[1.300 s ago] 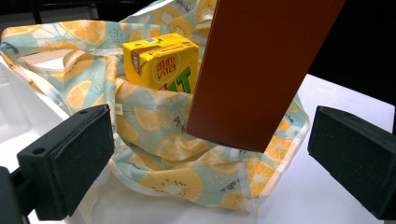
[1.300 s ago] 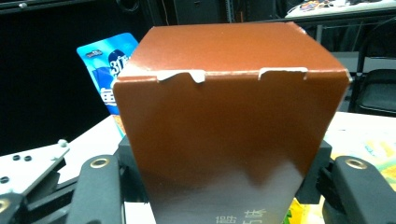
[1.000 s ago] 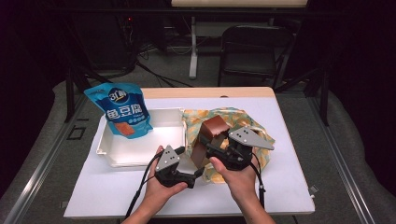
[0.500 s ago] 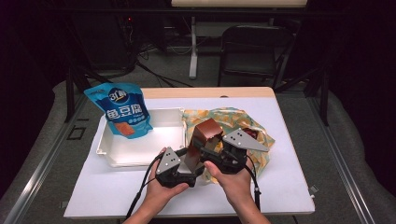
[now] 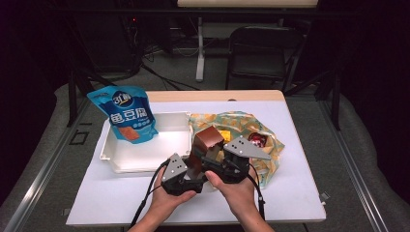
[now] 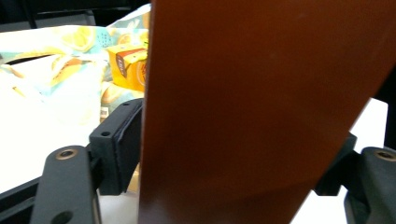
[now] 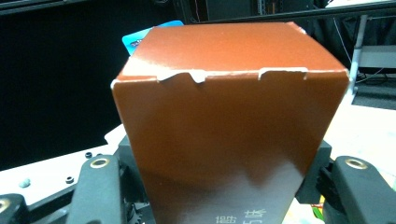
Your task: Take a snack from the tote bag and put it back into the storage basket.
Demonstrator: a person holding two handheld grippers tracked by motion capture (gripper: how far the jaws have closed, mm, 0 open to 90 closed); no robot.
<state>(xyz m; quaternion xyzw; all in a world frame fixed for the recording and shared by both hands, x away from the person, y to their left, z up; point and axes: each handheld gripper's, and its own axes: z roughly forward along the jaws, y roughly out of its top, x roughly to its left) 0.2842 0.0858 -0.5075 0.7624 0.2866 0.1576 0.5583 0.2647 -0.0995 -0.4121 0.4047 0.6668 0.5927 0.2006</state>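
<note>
Both forearms are bare, with no sleeve showing. Each hand carries a black gripper: the left gripper (image 5: 192, 166) and the right gripper (image 5: 209, 155) are each topped by a grey three-cornered plate dotted with small dark holes. A thin black cable (image 5: 145, 203) loops down from the left one, another trails from the right. Up close, the jaws are matte black blocks on black arms, with brass-coloured round fittings.

One brown box (image 5: 209, 138), one blue pouch (image 5: 126, 114), one white tray (image 5: 145, 154), one patterned bag (image 5: 241, 123), one yellow carton (image 6: 128, 65) and one red can (image 5: 257, 140) are counted. Two grippers are seen.
</note>
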